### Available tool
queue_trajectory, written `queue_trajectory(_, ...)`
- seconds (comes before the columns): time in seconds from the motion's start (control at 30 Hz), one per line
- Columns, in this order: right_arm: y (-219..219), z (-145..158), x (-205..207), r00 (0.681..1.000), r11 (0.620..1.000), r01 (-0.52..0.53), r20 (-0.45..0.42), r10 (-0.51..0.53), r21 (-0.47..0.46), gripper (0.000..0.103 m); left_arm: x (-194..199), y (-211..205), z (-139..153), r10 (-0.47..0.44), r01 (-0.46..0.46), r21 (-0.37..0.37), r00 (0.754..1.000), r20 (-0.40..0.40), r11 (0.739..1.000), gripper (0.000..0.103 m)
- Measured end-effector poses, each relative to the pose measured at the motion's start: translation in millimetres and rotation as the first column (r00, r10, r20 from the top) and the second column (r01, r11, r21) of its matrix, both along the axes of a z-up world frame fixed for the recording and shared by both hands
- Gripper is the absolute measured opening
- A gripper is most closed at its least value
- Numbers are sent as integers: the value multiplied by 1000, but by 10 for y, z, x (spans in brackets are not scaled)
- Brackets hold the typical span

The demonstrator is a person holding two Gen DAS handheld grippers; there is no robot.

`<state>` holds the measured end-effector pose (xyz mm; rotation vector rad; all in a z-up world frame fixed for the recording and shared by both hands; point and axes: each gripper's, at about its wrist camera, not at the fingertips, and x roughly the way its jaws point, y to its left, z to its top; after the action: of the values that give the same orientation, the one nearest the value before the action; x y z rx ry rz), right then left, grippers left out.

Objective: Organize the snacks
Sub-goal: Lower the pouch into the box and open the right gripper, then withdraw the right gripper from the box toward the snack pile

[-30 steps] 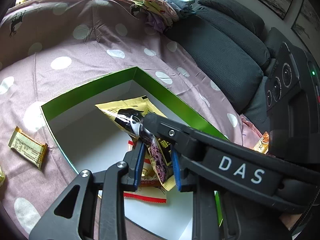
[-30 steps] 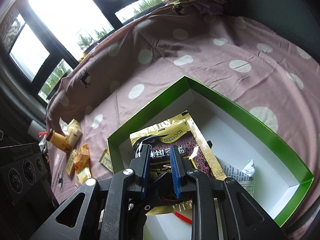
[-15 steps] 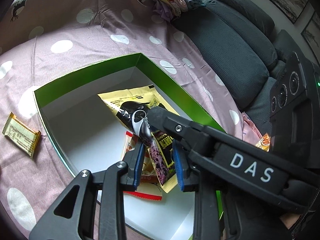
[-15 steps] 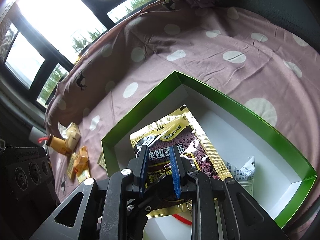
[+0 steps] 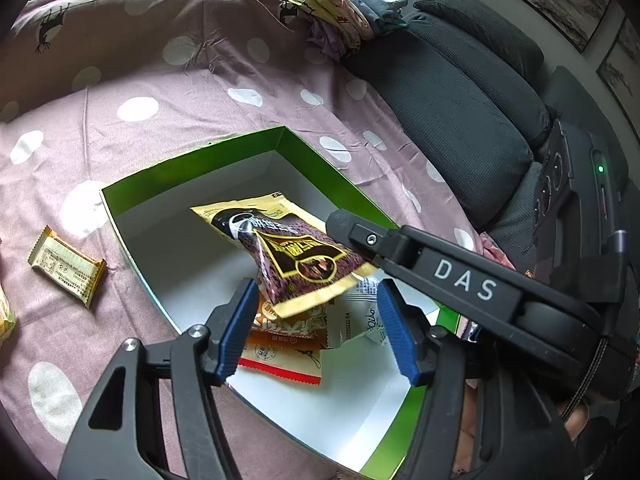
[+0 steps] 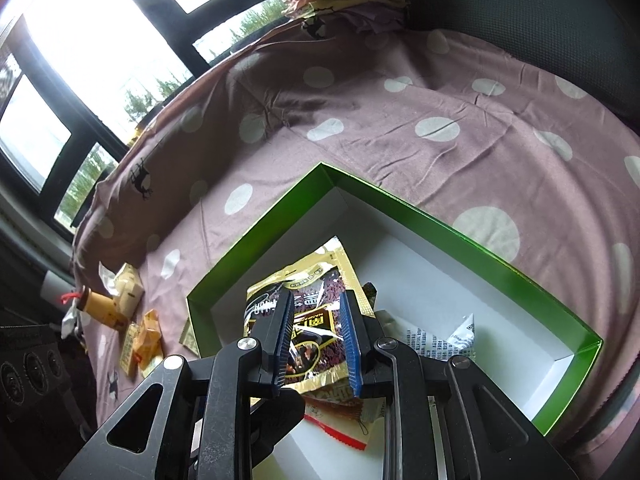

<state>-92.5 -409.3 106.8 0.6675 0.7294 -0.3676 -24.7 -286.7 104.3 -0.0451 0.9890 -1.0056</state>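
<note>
- Snacks are partly sorted: a green box (image 5: 320,168) with a white floor sits on the pink spotted bedsheet (image 5: 168,92), and a few packets are already inside it.
- Inside the box lie an orange packet (image 5: 288,332) and a white packet (image 5: 356,312), both flat on the floor near the front corner.
- The right hand-held gripper (image 6: 316,344) is clamped on a yellow and purple snack bag (image 5: 288,252), holding it by one end, tilted, just above the packets in the box.
- The left hand-held gripper (image 5: 316,328) has its blue pads spread wide apart and grips nothing; the bag's lower edge hangs between them without clear contact.
- My reading: this bag is in the middle of being placed, and it needs only to be let go to count as sorted.
- Still outside the box: a gold wrapped bar (image 5: 68,270) on the sheet to the left, plus, in the right wrist view, a small bottle (image 6: 96,306), a pale carton (image 6: 128,290) and several yellow packets (image 6: 146,338) in a loose cluster further off.
- So roughly half the job looks done; the loose items on the bed remain to be gathered.
</note>
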Motion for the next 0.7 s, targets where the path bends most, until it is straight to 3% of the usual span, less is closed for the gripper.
queue_trajectory(0.1,6,45,-25,1000,1000,21,11,-21,-3,27,43,95,18,23,-24,-19,999,-23,1000,73)
queue_trajectory(0.17,6,62,-41,999,999,38,8,-38,-11,37,45,164,47,32,-33,-34,999,-32,999,73)
queue_trajectory(0.4,42,105,-38,998,997,63,2,-63,-45,56,9,473,177,68,-70,-79,998,-18,994,88)
queue_trajectory(0.57,78,128,-31,998,997,57,21,-56,-50,74,43,775,282,135,-133,-52,990,32,990,88)
queue_trajectory(0.7,84,152,-44,996,994,83,25,-82,-68,78,131,1142,362,227,-223,-58,972,63,973,89)
